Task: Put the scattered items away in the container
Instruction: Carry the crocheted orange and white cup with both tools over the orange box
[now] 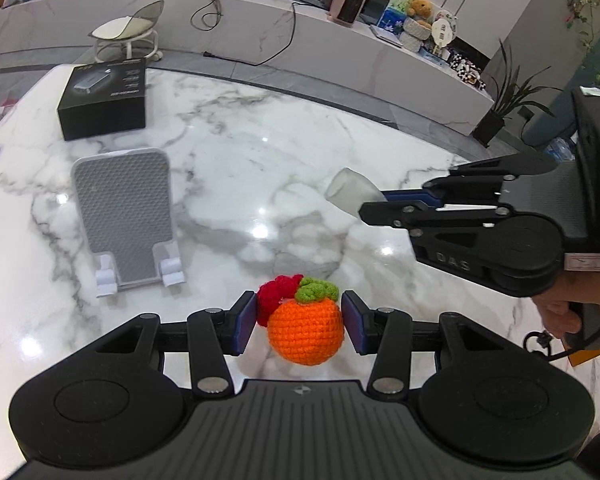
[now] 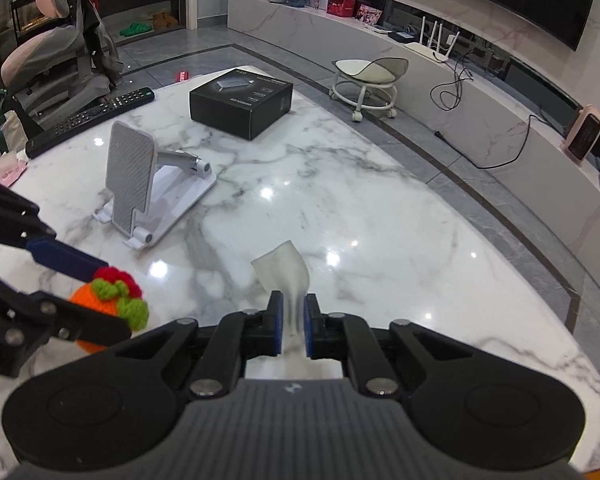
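Note:
My left gripper (image 1: 300, 322) is shut on a crocheted orange fruit (image 1: 306, 332) with green leaves and a red knitted part, held just above the marble table (image 1: 240, 152). The same toy (image 2: 108, 304) shows at the left of the right wrist view, between the left gripper's blue pads (image 2: 64, 260). My right gripper (image 2: 293, 326) is shut on a soft translucent white cup-like piece (image 2: 284, 270), squeezed flat between its pads and lifted off the table. From the left wrist view, that piece (image 1: 350, 191) sticks out beyond the right gripper's fingertips (image 1: 380, 206).
A white phone stand (image 1: 128, 216) (image 2: 140, 184) stands on the table's left half. A black box (image 1: 104, 98) (image 2: 242, 100) lies at the far side. A black remote (image 2: 88, 118) rests near the far left edge. A person's hand (image 1: 560, 312) holds the right gripper.

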The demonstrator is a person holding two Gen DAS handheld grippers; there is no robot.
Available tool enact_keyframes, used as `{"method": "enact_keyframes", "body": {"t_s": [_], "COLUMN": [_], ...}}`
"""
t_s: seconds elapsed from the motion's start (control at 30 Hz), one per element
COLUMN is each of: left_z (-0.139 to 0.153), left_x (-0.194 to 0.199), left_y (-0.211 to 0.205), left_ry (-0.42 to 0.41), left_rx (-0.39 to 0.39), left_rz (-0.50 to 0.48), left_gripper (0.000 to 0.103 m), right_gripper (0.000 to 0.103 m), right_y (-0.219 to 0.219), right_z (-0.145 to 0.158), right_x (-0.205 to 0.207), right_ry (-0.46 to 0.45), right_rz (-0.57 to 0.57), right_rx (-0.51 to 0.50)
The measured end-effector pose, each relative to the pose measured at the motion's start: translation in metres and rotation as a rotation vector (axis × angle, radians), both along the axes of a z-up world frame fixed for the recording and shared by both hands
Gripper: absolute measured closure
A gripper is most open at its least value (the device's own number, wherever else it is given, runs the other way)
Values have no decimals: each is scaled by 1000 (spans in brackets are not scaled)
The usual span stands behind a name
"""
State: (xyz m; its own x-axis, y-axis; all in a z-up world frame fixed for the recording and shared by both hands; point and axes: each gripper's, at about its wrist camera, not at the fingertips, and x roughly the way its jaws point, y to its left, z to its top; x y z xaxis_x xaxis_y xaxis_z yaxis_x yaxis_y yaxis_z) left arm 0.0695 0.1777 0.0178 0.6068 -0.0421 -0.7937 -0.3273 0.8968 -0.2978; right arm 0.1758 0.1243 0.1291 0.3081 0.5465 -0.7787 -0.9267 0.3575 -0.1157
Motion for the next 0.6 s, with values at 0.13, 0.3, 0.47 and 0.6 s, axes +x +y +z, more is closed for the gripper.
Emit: {"method": "enact_keyframes", "body": {"t_s": [0.13,0.3,0.47,0.6], "left_z": [8,16,18,17], "left_x": [2,5,9,14], "left_y": [-9,-26,-38,-48], "left_ry": [-23,-46,-57,-53], "left_rx": [-2,-1,11,15], "left_rz": [-20,-64,-84,-98], "left_gripper": [50,50,50,50], "right_gripper": [92,92,92,92], "right_y": [-18,-47,-77,-101], "right_z": [13,28,33,34], "right_x": [-6,-13,-17,-17], "right_ry": [-10,-13,-17,-8], "right_rz": [-31,-74,-82,-100], "right_rx": [-13,-14,-8,-1]}}
